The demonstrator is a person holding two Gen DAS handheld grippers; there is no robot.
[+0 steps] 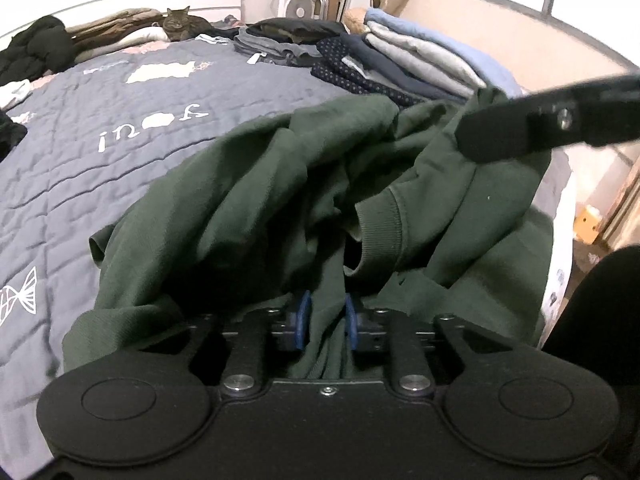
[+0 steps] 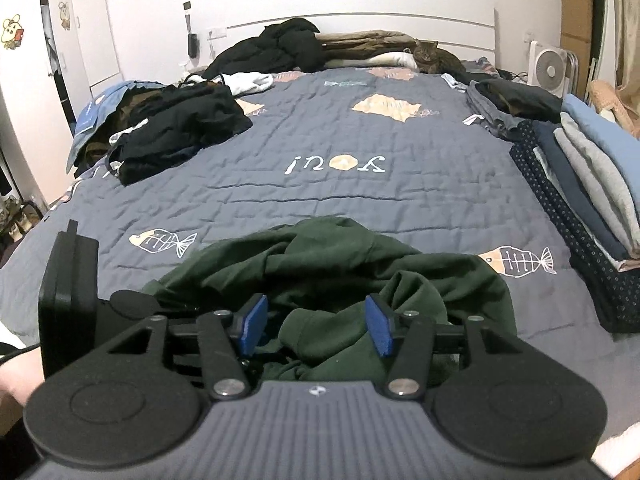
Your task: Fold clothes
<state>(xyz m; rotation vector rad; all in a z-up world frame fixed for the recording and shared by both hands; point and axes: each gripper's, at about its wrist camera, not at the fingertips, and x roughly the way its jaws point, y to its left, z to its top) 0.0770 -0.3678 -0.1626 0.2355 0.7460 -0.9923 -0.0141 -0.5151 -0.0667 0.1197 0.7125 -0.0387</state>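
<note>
**Green sweatshirt bunched at the foot of the bed, one tool pinching it**

A dark green sweatshirt lies crumpled in a heap on the near end of the grey quilted bedspread, right in front of whoever holds the tools. The left gripper has its blue pads drawn close with a rope of the green cloth caught between them, so it looks clamped on the fabric. The right gripper stands with its pads wide apart, a lump of the sweatshirt lying in the gap but nothing squeezed.

The cloth looks like thick cotton jersey: soft, limp, moderately weighty for a garment, not slippery, and nothing that can break. It will sag and drag rather than hold a shape, so any lift from a single point just makes a dangling bundle. A ribbed cuff shows in the middle of the heap in the left wrist view; I judge such ribbed edges, or a shoulder seam, the firmest places to pinch, since the doubled knit gives the pads something to bite.

Folded clothes are stacked along the right edge of the bed, and a loose dark pile sits at the far left
</note>
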